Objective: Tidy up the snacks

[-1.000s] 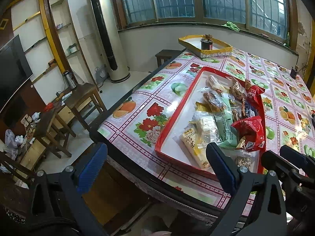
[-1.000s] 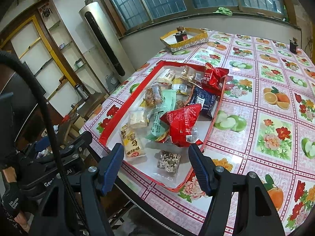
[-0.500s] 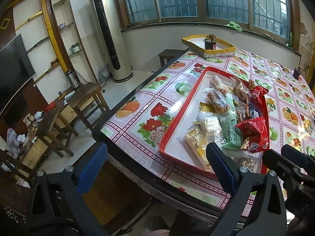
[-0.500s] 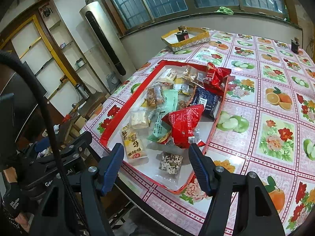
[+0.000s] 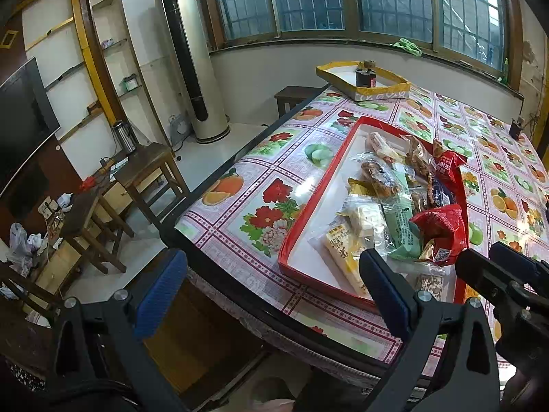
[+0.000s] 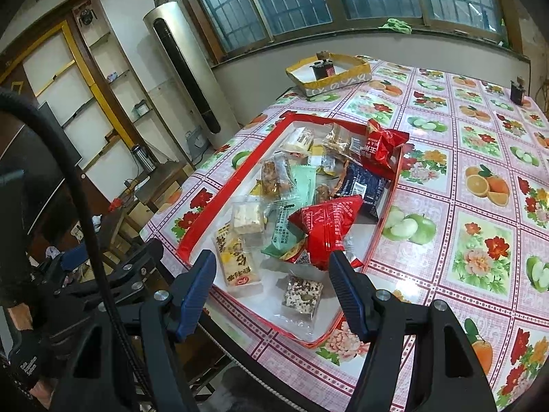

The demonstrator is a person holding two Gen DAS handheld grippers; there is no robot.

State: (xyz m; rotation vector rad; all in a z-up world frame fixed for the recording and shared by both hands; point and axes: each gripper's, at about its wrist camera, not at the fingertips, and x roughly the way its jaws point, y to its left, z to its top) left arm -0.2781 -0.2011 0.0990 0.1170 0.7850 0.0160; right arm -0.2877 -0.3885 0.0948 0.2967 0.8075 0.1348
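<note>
Both my claws, left (image 5: 271,288) and right (image 6: 272,290), released, holding nothing | snacks (image 6: 308,206) heaped in red tray (image 6: 223,189) just ahead of right claw | I'd single out the seed bar (image 6: 303,293) between its tips, avoiding neighbouring wrappers.

Red-rimmed tray (image 6: 236,175), white floor, flat on bench, holds loose snack pile. Yellow cracker pack (image 6: 236,261) at 7 o'clock corner; nut bar in clear wrap (image 6: 302,293) at 6, apart from heap. Red crinkled bag (image 6: 326,228) at centre, over green wrapper (image 6: 291,213). Second red bag (image 6: 381,147) at 1 o'clock, propped against rim. Dark blue pack (image 6: 363,189) between red bags.
</note>
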